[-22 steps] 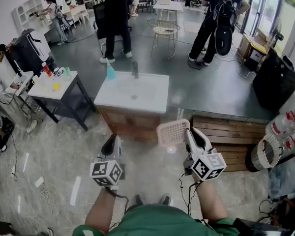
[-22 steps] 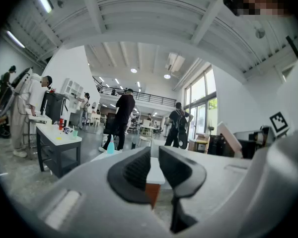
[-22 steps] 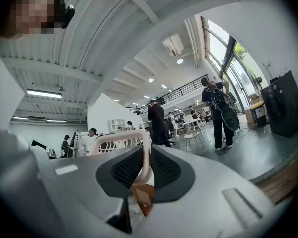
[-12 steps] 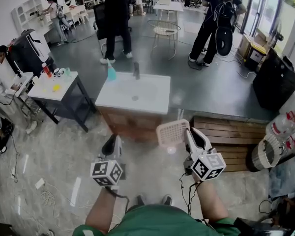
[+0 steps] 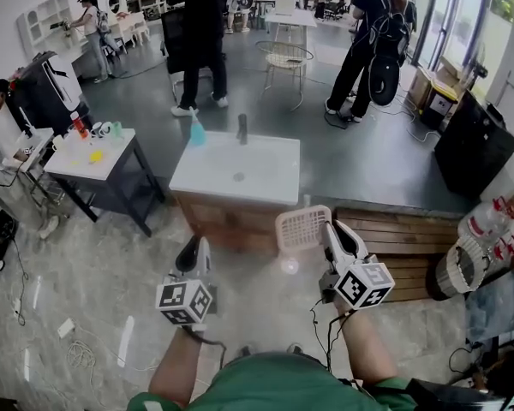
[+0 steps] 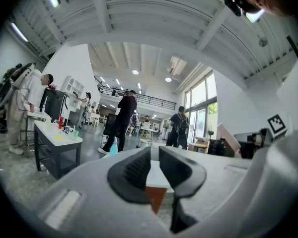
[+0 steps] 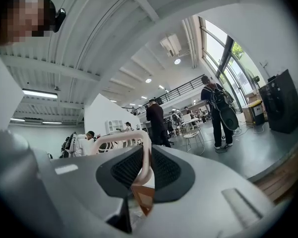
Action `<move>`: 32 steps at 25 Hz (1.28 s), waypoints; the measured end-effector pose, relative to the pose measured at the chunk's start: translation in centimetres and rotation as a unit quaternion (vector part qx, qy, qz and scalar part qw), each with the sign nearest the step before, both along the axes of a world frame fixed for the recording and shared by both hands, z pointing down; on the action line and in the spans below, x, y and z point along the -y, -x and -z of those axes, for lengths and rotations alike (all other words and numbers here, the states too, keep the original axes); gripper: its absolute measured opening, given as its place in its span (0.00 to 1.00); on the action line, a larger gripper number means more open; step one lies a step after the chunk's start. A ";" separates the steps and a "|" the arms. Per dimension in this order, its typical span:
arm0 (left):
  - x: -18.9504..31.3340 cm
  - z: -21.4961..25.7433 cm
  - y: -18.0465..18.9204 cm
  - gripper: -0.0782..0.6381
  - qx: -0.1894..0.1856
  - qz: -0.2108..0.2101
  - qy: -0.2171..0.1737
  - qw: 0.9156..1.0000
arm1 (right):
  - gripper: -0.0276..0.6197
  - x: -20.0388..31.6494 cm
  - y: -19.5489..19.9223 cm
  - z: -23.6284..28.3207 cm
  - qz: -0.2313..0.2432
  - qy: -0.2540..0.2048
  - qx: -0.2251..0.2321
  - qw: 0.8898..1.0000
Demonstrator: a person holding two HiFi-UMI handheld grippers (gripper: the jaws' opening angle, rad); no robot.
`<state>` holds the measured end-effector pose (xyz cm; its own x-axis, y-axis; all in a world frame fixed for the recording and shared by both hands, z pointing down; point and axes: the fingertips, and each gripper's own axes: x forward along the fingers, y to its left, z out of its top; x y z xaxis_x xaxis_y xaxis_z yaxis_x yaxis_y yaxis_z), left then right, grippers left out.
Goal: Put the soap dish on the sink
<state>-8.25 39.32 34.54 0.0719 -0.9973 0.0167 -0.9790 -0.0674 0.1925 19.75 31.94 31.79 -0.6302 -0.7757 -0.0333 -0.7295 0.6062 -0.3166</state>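
Soap dish [image 5: 301, 228] hangs in the air ahead of me, pinched by its rim between the jaws of my right claw [image 5: 331, 232]. Holding that thin edge leaves the underside free for setting down. It is well short of the sink [image 5: 231, 193], with only floor beneath it. My left claw [image 5: 194, 248] carries nothing, its jaws just a slit apart, and sits low beside the right one, out of the way. A faucet [image 5: 242, 128] and a blue bottle [image 5: 197, 132] stand at the sink's far edge, so I judge the near rim and the right side to be the free flat room. Open floor lies between me and the sink, with wooden slats [image 5: 403, 229] to the right and a dark table [image 5: 94, 165] to the left.
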 end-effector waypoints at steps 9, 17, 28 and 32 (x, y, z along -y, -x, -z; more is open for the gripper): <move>-0.8 -0.6 8.1 0.17 -0.016 0.011 0.001 1.000 | 0.12 0.7 3.9 0.0 -0.041 0.020 0.001 0.999; 2.4 -3.9 9.2 0.17 -0.029 0.016 0.020 0.999 | 0.12 4.3 4.5 -3.2 -0.047 0.043 -0.001 0.998; 12.2 -2.4 8.6 0.17 0.003 0.044 0.026 0.999 | 0.12 15.9 3.7 -5.4 -0.030 0.063 0.038 0.997; 16.1 -2.3 6.5 0.17 0.006 0.050 0.031 0.998 | 0.12 20.2 2.7 -6.2 -0.014 0.073 0.040 0.996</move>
<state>-14.76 23.27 36.87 -0.0292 -0.9964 0.0795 -0.9824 0.0433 0.1815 17.02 11.71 38.01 -0.6077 -0.7935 0.0322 -0.7145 0.5285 -0.4584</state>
